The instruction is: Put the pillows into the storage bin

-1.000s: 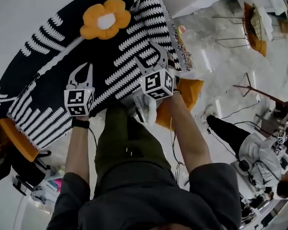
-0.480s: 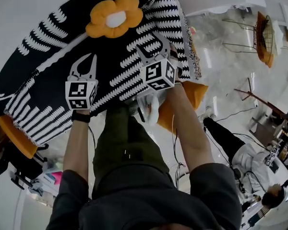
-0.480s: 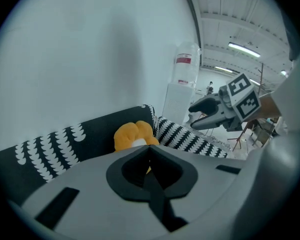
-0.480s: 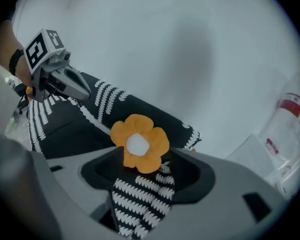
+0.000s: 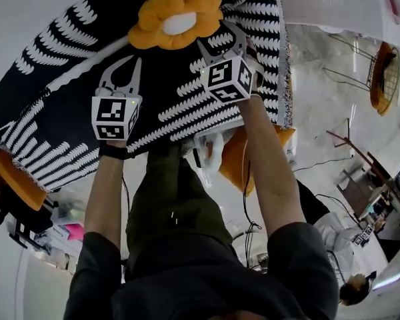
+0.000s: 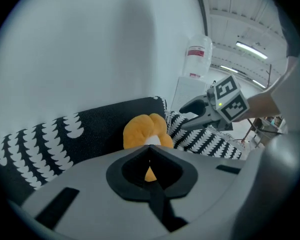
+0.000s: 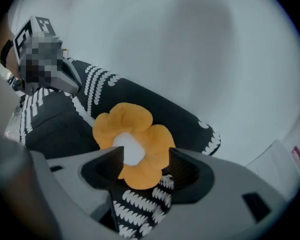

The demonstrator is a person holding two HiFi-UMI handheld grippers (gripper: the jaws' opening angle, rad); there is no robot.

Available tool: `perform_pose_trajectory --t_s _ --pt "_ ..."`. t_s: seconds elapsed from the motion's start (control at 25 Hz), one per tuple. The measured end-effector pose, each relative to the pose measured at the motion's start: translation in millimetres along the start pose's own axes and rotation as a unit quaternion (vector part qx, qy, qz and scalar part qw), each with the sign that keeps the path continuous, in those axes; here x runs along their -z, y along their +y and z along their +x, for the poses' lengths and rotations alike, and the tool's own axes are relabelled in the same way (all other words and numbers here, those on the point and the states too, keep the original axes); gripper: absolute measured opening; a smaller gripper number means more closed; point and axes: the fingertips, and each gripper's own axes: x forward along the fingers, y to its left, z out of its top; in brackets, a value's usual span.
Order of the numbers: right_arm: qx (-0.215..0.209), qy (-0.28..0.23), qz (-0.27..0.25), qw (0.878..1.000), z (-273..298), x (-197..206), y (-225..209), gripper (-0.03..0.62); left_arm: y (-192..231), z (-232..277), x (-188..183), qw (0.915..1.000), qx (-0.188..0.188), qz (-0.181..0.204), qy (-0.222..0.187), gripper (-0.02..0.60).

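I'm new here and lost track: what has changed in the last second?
Both grippers moved toward the flower pillow. The right gripper is now close to it, jaws apart and lined up on it; the left gripper follows alongside. Nothing was gripped or let go. The pillow stays on the patterned cover, and the left jaws stay together.

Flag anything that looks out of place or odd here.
The orange flower pillow lies in the open on the black-and-white throw, but an orange cushion by the person's right arm and an orange shape at the left edge sit half buried under that throw.
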Motion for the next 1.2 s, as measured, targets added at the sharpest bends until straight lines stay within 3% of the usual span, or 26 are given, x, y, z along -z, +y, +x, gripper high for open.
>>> perform_pose_trajectory --t_s 0.24,0.64,0.84,0.92,1.2 --pt "-0.008 0.008 -0.033 0.999 62.6 -4.3 -9.8 0.273 22.6 34.7 5.9 1.0 0.0 -0.006 0.005 0.005" --pt "0.047 0.023 -0.108 0.993 136.0 -6.0 -22.9 0.272 34.2 51.7 47.6 0.9994 0.004 -0.013 0.032 0.005" --pt "0.063 0.016 -0.134 0.989 149.6 -7.6 -21.0 0.094 38.6 51.1 69.6 0.9988 0.0 -0.019 0.045 0.005" --pt "0.061 0.011 -0.124 0.99 144.2 -8.3 -19.1 0.052 37.5 48.3 74.5 0.9986 -0.001 -0.02 0.049 0.005" --pt "0.087 -0.007 -0.015 0.996 64.7 8.6 -19.4 0.037 7.6 37.7 64.1 0.9986 0.024 0.0 0.047 0.005"
